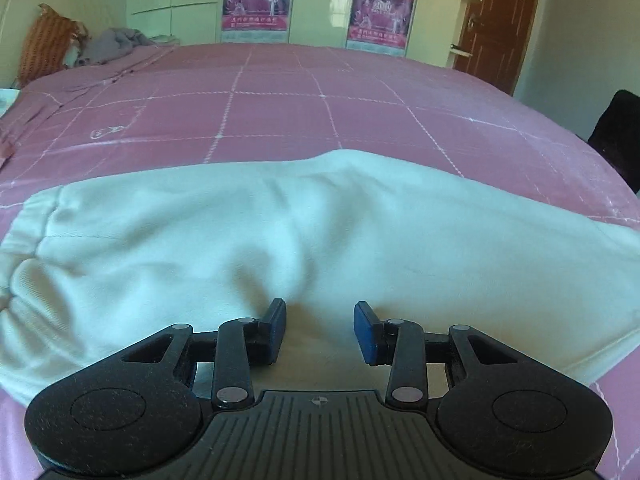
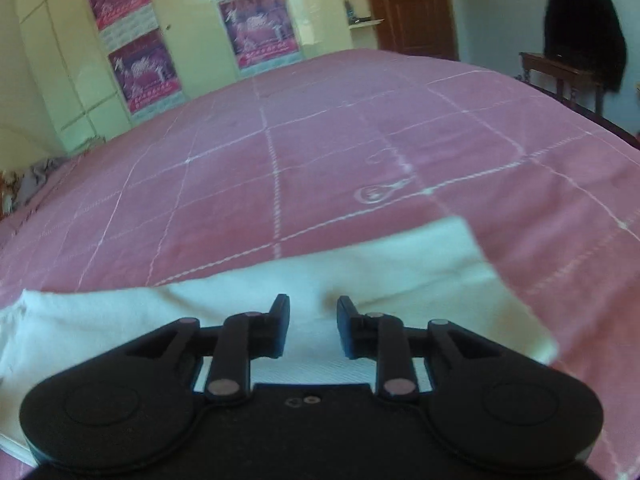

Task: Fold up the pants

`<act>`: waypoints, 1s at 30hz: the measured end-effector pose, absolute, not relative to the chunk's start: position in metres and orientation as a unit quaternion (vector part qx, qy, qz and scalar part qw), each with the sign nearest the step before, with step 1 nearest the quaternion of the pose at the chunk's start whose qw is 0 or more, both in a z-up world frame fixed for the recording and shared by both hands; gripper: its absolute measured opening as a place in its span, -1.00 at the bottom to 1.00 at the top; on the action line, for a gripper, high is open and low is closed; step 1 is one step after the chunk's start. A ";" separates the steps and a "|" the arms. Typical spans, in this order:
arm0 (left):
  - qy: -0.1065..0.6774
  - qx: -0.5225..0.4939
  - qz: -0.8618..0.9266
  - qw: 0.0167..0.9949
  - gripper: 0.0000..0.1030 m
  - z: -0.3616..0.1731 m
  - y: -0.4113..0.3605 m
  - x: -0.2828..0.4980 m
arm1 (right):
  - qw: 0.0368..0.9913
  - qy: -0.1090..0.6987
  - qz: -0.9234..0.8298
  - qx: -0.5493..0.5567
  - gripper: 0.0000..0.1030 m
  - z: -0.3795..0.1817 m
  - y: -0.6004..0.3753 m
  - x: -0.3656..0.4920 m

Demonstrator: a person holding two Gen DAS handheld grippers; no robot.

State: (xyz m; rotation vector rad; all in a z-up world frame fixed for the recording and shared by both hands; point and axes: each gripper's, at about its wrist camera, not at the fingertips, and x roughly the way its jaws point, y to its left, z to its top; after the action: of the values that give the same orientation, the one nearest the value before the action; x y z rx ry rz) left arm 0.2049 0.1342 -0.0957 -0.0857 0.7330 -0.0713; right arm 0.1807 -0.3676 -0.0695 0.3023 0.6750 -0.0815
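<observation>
Black linkage arms fill the bottom of each view, and white pants lie straight ahead of both. On the left side, the left gripper [image 1: 320,330] hovers just over the pants [image 1: 240,240], its blue-padded jaws partly apart with cloth below the gap but nothing pinched. The pants stretch crosswise, long axis running left to right on the pink bedspread [image 1: 280,112], with a banded end at far left and a soft ridge rising just beyond the fingertips. Further right, the right gripper [image 2: 313,326] sits low over the other end of the pants [image 2: 400,272], jaws narrowly parted and empty; the square cut end lies up and to its right. That end seems nearest the right hand, so a fold toward the band would likely start there.
</observation>
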 end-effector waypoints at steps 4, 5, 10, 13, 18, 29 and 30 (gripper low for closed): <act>0.335 -0.049 -0.011 0.941 -0.26 -0.087 0.162 0.168 | 0.920 0.279 -0.090 0.258 -0.26 -0.060 -0.433 0.114; 0.335 -0.043 -0.004 0.941 -0.26 -0.086 0.164 0.166 | 0.912 0.274 -0.095 0.289 -0.15 -0.063 -0.445 0.103; 0.336 -0.056 0.013 0.940 -0.12 -0.089 0.170 0.167 | 0.868 0.283 -0.076 0.401 -0.15 -0.101 -0.471 0.101; 0.338 -0.044 0.026 0.940 0.01 -0.094 0.168 0.169 | 0.846 0.298 -0.076 0.436 -0.20 -0.128 -0.472 0.120; 0.337 -0.044 0.032 0.940 0.10 -0.100 0.170 0.172 | 0.865 0.289 -0.073 0.405 -0.89 -0.119 -0.452 0.142; 0.335 -0.028 0.035 0.941 0.11 -0.097 0.166 0.172 | 0.868 0.300 -0.106 0.380 -0.85 -0.126 -0.450 0.132; 0.334 -0.026 0.036 0.941 0.11 -0.097 0.165 0.172 | 0.868 0.303 -0.106 0.379 -0.85 -0.125 -0.450 0.134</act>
State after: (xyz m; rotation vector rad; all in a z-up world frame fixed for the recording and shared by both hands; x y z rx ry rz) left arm 0.1720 0.1653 -0.0974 -0.0529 0.6819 0.0731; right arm 0.1336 -0.4505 -0.1249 0.7925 0.6338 -0.2227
